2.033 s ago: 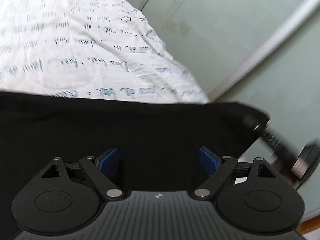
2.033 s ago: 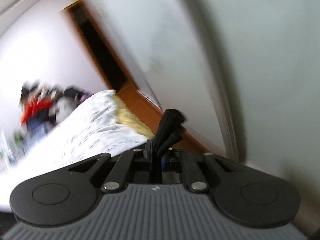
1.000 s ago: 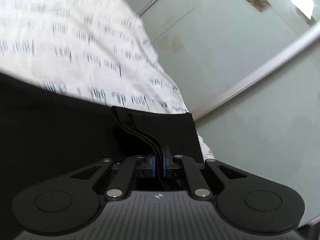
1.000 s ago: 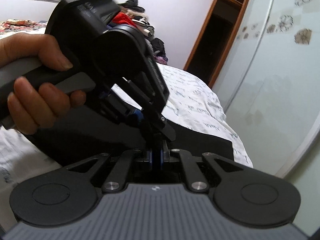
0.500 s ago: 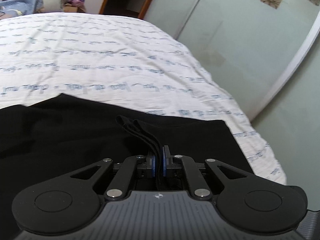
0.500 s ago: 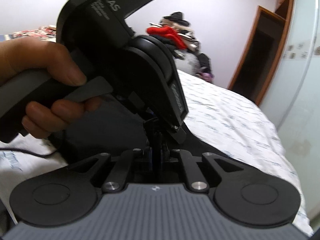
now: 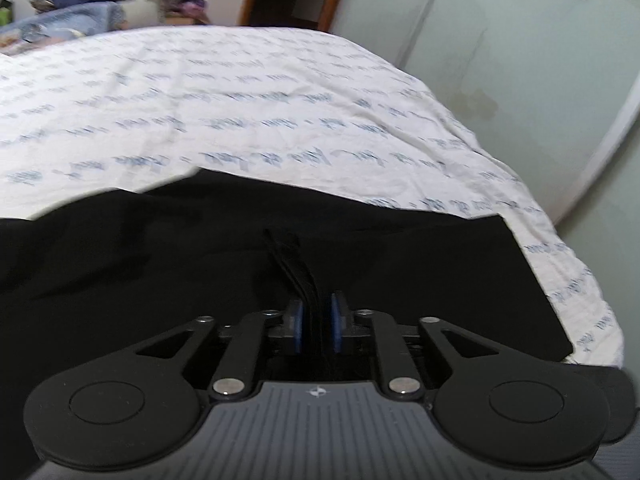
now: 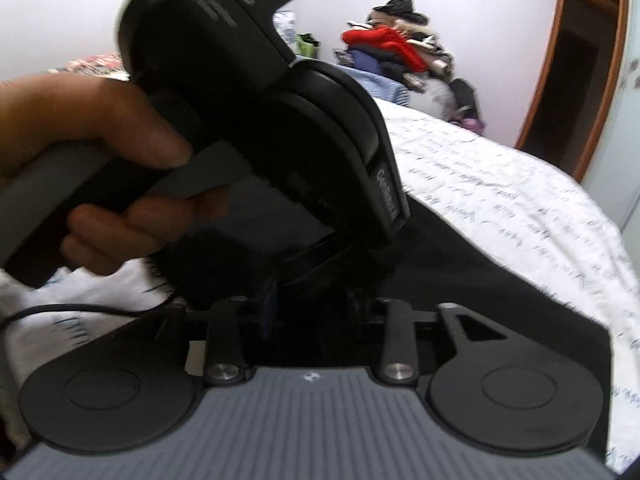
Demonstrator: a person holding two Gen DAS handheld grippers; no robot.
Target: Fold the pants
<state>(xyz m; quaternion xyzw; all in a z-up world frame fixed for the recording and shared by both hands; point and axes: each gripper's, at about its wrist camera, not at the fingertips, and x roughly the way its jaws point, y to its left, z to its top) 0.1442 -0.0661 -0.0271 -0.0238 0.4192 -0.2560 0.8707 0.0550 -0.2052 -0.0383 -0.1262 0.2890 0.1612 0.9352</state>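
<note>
- Blue pads of the left gripper [image 7: 316, 326] are standing slightly apart, its jaws having just been opening; a bunched black edge of the pants [image 7: 160, 264] is still lying between them, and the pads no longer look pressed against it.
- Black fabric is also sitting in front of the right gripper [image 8: 310, 304], whose jaws have just been opening too and are now standing moderately apart; blur is hiding whether any cloth is still touching its pads.
- Both grippers are letting go of a fold, by my reading. To do it well, the jaws should be opened fully before backing straight out, so the laid edge is not dragged along or lifted.
- Pants are lying flat on the bed [image 7: 280, 100], close to its near corner, with the person's hand [image 8: 80, 152] holding the left gripper just above them.
- White bedding is carrying lines of dark cursive script, too blurred to read.
- Lettering on the left gripper's housing is reading "DAS"; a side label seems to say "GenRobot", though I cannot be sure.
</note>
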